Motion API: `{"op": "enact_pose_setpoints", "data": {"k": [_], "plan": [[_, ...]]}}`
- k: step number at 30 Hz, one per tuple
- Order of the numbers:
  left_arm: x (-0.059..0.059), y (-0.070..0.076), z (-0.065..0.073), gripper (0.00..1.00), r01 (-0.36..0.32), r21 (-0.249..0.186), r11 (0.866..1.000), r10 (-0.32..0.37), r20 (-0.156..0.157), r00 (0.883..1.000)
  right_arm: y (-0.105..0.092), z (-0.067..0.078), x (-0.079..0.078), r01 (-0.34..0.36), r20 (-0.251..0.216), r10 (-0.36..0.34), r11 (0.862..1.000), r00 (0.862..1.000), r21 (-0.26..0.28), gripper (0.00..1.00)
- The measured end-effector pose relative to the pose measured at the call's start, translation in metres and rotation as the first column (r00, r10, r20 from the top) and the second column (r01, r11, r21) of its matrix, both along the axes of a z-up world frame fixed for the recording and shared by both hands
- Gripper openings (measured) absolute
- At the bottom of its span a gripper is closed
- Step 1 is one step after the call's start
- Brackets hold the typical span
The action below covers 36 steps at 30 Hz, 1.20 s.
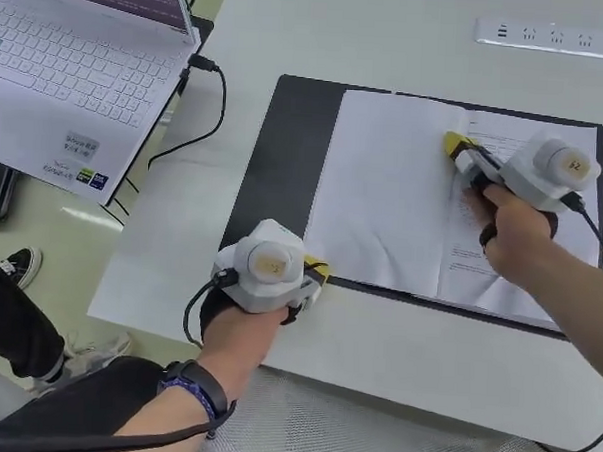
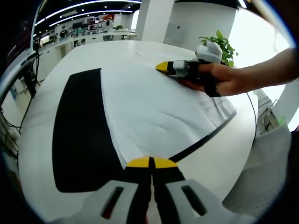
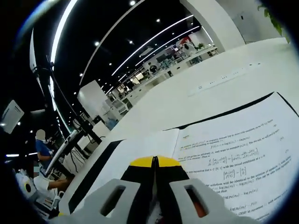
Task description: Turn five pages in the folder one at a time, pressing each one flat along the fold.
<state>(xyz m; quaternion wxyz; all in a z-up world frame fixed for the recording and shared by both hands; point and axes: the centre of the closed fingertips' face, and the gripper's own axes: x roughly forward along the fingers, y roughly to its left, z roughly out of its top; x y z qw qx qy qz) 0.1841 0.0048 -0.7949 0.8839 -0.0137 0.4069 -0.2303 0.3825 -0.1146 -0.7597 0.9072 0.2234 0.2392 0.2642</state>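
Observation:
The black folder lies open on the white table, a blank turned page on its left half and a printed page on its right. My right gripper is shut, its yellow tips resting on the paper at the fold near the top. In the left gripper view that right gripper presses on the sheet. My left gripper is shut and sits at the folder's near edge, by the lower left corner of the blank page. The right gripper view looks over the printed page and fold.
A white laptop stands at the far left, its cable running beside the folder's left edge. A white power strip lies at the back right. The table's near edge is just below my left hand.

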Motion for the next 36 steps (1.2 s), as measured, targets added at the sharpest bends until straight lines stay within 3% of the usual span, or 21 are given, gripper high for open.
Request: {"op": "enact_pose_setpoints", "data": {"k": [8,12,15,20,26,33,36], "plan": [[0.0,0.0,-0.001,0.0,0.001,0.003,1.0,-0.001,0.007,1.0,-0.008,-0.003,-0.032,-0.038,0.008,0.038,0.999,0.999,0.013,0.0],[-0.001,0.0,-0.001,0.0,-0.022,-0.025,0.999,0.023,0.004,1.0,-0.01,-0.005,-0.05,-0.067,0.014,0.067,0.998,0.998,-0.004,0.0],[-0.001,-0.001,0.0,0.0,-0.016,-0.021,1.0,0.016,0.009,1.0,-0.011,-0.005,-0.062,-0.053,0.014,0.053,0.999,0.998,0.007,0.0],[-0.001,-0.001,0.001,0.0,-0.01,-0.018,1.0,0.01,0.008,1.0,-0.013,-0.005,-0.07,-0.046,0.013,0.045,0.999,0.999,0.012,0.0],[-0.002,-0.001,0.002,0.0,-0.017,-0.033,0.999,0.017,0.014,1.0,-0.011,-0.004,-0.086,-0.092,0.014,0.092,0.996,0.996,-0.02,0.0],[-0.002,-0.002,0.003,0.0,-0.025,-0.016,1.0,0.025,0.019,1.0,-0.008,-0.005,-0.11,-0.099,-0.017,0.099,0.995,0.995,0.0,0.0],[-0.001,-0.002,0.003,0.0,-0.027,-0.012,1.0,0.027,0.022,0.999,-0.01,-0.009,-0.109,-0.1,-0.021,0.1,0.995,0.995,-0.005,0.0]]}}
